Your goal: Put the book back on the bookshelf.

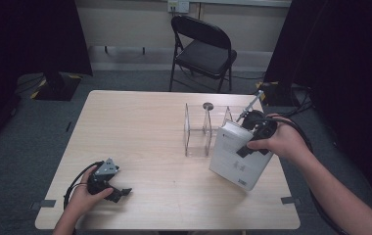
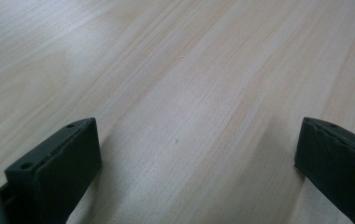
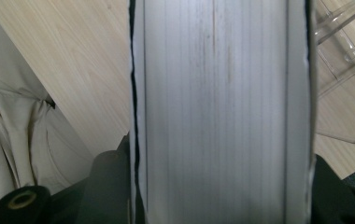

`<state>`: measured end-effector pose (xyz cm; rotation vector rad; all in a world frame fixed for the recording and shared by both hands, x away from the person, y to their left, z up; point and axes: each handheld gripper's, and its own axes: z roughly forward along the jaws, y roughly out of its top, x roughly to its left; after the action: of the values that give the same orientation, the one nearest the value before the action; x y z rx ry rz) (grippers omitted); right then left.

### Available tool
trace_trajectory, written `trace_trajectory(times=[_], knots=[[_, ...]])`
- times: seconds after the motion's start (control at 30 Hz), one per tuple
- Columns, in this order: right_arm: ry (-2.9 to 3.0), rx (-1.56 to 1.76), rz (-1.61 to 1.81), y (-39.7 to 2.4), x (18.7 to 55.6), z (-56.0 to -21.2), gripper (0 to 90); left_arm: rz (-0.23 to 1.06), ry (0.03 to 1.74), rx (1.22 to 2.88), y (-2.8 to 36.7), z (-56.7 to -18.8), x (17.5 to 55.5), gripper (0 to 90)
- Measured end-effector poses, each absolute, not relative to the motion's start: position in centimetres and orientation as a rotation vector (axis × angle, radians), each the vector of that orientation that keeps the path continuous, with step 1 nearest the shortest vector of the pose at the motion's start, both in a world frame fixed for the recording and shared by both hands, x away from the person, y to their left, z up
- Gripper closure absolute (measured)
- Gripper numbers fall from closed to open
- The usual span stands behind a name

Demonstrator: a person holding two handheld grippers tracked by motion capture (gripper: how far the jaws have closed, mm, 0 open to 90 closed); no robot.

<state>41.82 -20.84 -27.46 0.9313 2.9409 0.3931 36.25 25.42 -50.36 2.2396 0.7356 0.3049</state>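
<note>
**Ana:** Hand-held gripper on the right [image 1: 250, 138] is clamped on the white book [image 1: 237, 157], jaws pressing both covers; in the right gripper view the page block [image 3: 215, 112] sits squarely between them. The book hangs tilted over the desk [image 1: 140, 127], just beside the clear acrylic rack [image 1: 197, 131].

**Ben:** And the left hand-held gripper [image 1: 118, 192]?

**Ana:** Resting low near the front left of the desk, jaws apart, with bare wood between them in its own view.

**Ben:** How should the slotting go?

**Ana:** My guess: bring the book upright first, line its lower edge up with a gap between the dividers, then lower it slowly. The grip is near one top corner, so the book may swing; the rack is light and could slide if knocked.

**Ben:** Any writing?

**Ana:** Dark print on the cover, too small to read.
</note>
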Motion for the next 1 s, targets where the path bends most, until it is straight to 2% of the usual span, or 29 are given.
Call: trace_trajectory(times=[1.0], knots=[[2.913, 1.040, 0.365, -24.2, 41.0, -27.8, 52.5, 0.301, 0.737, 2.237, 25.4, -50.4, 36.3, 0.0]])
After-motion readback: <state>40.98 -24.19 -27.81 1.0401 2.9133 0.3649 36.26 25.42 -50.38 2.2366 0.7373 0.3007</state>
